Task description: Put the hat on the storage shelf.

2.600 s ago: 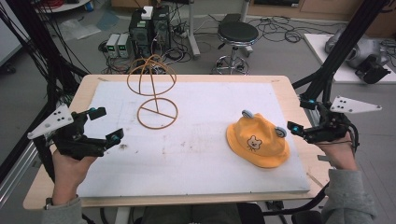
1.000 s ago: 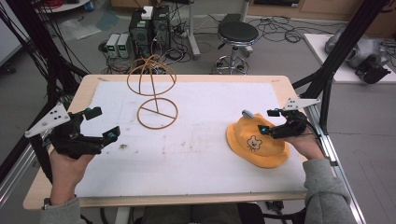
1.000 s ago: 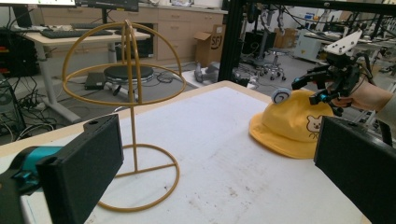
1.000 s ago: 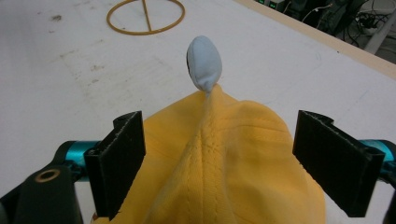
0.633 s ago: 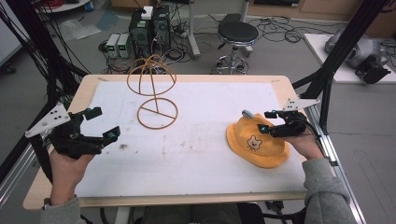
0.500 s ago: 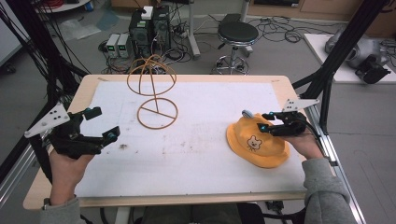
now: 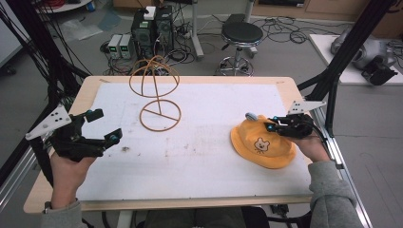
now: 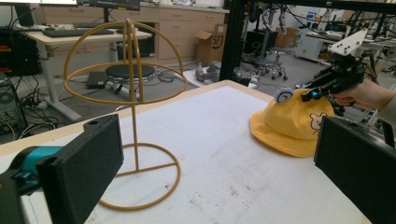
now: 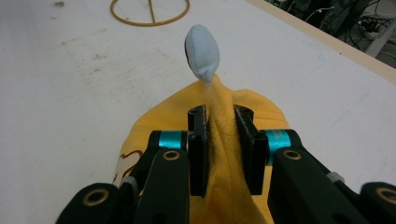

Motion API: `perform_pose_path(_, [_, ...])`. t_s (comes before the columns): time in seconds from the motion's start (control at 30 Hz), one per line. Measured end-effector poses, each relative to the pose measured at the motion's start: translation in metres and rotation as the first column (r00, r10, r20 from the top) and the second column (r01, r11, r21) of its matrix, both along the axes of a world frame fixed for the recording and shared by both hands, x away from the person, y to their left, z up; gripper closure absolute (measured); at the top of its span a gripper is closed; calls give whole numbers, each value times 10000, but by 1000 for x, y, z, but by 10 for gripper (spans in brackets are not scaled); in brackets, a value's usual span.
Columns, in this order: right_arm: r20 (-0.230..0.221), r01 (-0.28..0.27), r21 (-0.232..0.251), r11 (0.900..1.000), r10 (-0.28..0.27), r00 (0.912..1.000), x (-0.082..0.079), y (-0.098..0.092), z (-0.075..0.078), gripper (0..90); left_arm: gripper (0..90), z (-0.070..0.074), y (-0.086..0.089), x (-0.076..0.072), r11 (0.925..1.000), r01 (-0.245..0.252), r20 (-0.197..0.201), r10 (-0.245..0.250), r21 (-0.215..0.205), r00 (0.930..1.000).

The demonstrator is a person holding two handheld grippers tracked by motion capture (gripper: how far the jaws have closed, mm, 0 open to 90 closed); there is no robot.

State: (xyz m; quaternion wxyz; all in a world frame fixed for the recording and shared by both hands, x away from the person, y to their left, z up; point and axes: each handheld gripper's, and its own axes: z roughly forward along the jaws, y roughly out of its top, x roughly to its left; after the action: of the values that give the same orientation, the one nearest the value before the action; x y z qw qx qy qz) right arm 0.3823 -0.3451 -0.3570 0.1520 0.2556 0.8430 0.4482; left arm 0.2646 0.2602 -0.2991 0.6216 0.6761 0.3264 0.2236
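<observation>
nearest the person, the left gripper point(image 7: 100, 127) sits over the left edge of the table point(image 7: 190, 80), held in a hand coming in from the bottom of the high view. its two black jaws are spread wide with nothing between them, just open air over the white mat point(image 7: 204, 156). in the left gripper view the same jaws stand far apart at the bottom corners, with the mat between them.

over on the right side, the right gripper point(image 7: 272, 125) has just been closing, and now its jaws are pinching a fold of the yellow hat point(image 7: 261, 145). the right gripper view shows it clearly: the yellow fabric is bunched up in a ridge between the two pads point(image 9: 197, 149), pressed from both sides. the hat lies on the mat near the right edge, bear face patch on the side toward the person, brim spread flat on the surface. a little grey-white ear point(image 9: 202, 51) sticks up from the crown just past the jaws.

further back, left of centre, the wire hat stand point(image 7: 157, 92) stands upright on the mat, round ring base touching the surface and a dome of hoops on top of a thin stem. it's well apart from the hat and from both grippers.

beyond the table there's a black stool point(image 7: 241, 35) and some computer boxes point(image 7: 152, 28) on the floor with cables around.
</observation>
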Motion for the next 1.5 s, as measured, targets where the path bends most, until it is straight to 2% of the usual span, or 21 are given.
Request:
perform_pose_path(0.13, [-125, -103, 273, 9996, 106, 9999, -2, 0, 2, 776, 18, 0, 1, 0, 10000, -64, 59, 65, -61, 10000])
perform_pose_path(0.27, [2, -199, 293, 9994, 199, 9998, -7, 0, 8, 778, 18, 1, 0, -1, 10000, -53, 65, 53, -63, 10000])
perform_pose_path(0.33, [44, -330, 379, 9987, 329, 9994, -10, 3, 17, 778, 18, 0, 0, -1, 10000, -53, 50, 53, -52, 10000])
perform_pose_path(0.4, [43, -372, 343, 9987, 371, 9993, -11, 4, 20, 778, 18, -1, 0, 0, 10000, -42, 12, 42, -39, 10000])
perform_pose_path(0.47, [238, -611, 289, 9977, 604, 9979, -14, 11, 33, 779, 18, -1, -1, 0, 10000, -40, -22, 40, -42, 10000])
perform_pose_path(0.53, [304, -690, 293, 9972, 681, 9972, -15, 12, 36, 779, 18, -1, -2, -1, 10000, -31, -18, 31, -21, 10000])
perform_pose_path(0.63, [438, -958, 205, 9952, 949, 9945, -18, 22, 53, 779, 18, -1, -2, -3, 10000, -23, -11, 23, -7, 10000])
perform_pose_path(0.77, [600, -1143, 208, 9932, 1129, 9918, -17, 29, 63, 779, 18, -2, 1, -6, 9999, -113, -17, 113, -20, 9999])
perform_pose_path(0.8, [636, -1204, 214, 9925, 1188, 9909, -16, 33, 70, 780, 18, -2, 2, -8, 9999, -151, -24, 151, -40, 9999])
perform_pose_path(0.97, [777, -1431, 110, 9896, 1418, 9868, -12, 39, 84, 780, 18, -2, 5, -14, 9997, -260, -36, 260, -12, 9997])
perform_pose_path(1.03, [699, -1469, 134, 9891, 1456, 9869, -10, 43, 91, 780, 18, -3, 6, -16, 9996, -288, -16, 289, 29, 9996])
perform_pose_path(1.23, [943, -1866, -36, 9824, 1861, 9780, -5, 55, 115, 780, 18, -4, 5, -21, 9998, -213, -87, 213, 47, 9997])
perform_pose_path(1.27, [937, -2041, -121, 9789, 2043, 9744, -3, 60, 122, 780, 18, -4, 4, -22, 9998, -207, -83, 207, 69, 9998])
perform_pose_path(1.33, [936, -2083, -164, 9779, 2089, 9734, -2, 62, 125, 780, 18, -5, 4, -23, 9997, -226, -128, 227, 111, 9997])
perform_pose_path(1.4, [1015, -2245, -298, 9740, 2264, 9687, 1, 70, 135, 780, 18, -6, 4, -23, 9996, -253, -150, 255, 138, 9996])
perform_pose_path(1.47, [1045, -2270, -319, 9734, 2291, 9678, 2, 72, 138, 780, 18, -7, 5, -24, 9995, -315, -209, 317, 103, 9993])
perform_pose_path(1.5, [1092, -2329, -353, 9719, 2354, 9658, 5, 76, 144, 780, 18, -7, 5, -25, 9996, -287, -224, 289, 87, 9993])
